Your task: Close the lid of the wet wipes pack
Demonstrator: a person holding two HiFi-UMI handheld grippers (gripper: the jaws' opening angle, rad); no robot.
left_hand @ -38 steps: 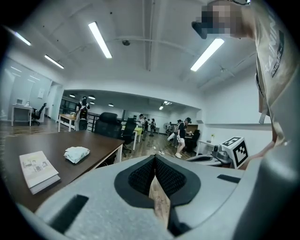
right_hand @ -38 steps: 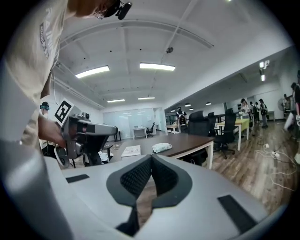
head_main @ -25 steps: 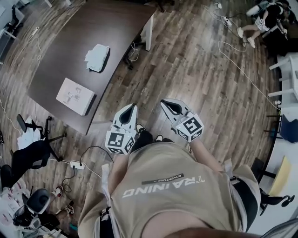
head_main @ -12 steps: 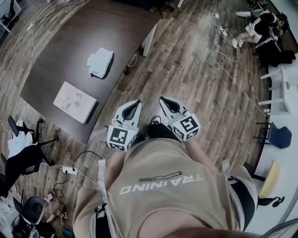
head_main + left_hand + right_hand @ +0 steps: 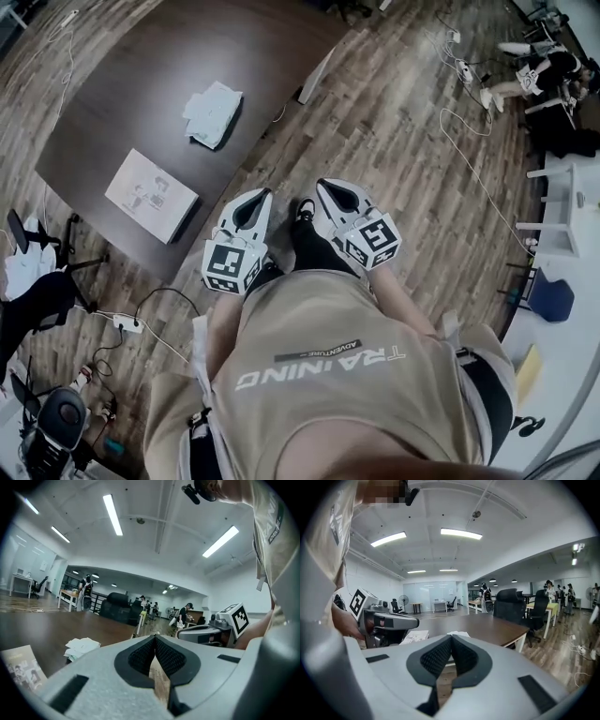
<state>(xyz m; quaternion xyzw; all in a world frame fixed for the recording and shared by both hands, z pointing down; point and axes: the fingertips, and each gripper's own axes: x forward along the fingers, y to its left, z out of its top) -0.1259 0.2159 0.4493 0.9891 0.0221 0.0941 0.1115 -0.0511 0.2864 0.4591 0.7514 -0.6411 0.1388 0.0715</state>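
Note:
The wet wipes pack (image 5: 214, 112) is a white crumpled-looking pack lying on the dark brown table (image 5: 122, 103), far from both grippers; whether its lid stands open I cannot tell. It also shows small in the left gripper view (image 5: 82, 647) and just past the jaws in the right gripper view (image 5: 457, 633). My left gripper (image 5: 251, 208) and right gripper (image 5: 331, 191) are held side by side in front of the person's chest, over the wooden floor near the table's corner. Both are shut with nothing between their jaws (image 5: 154, 637) (image 5: 451, 637).
A white printed box (image 5: 150, 195) lies on the table's near side, closer to me than the pack. The table's white leg (image 5: 317, 75) stands at its right end. Cables and a power strip (image 5: 125, 324) lie on the floor, with black office chairs (image 5: 37, 291) at the left. People sit at the far right (image 5: 539, 70).
The table, the pack and the box have come closer to the grippers in the head view. Both grippers stay shut and side by side.

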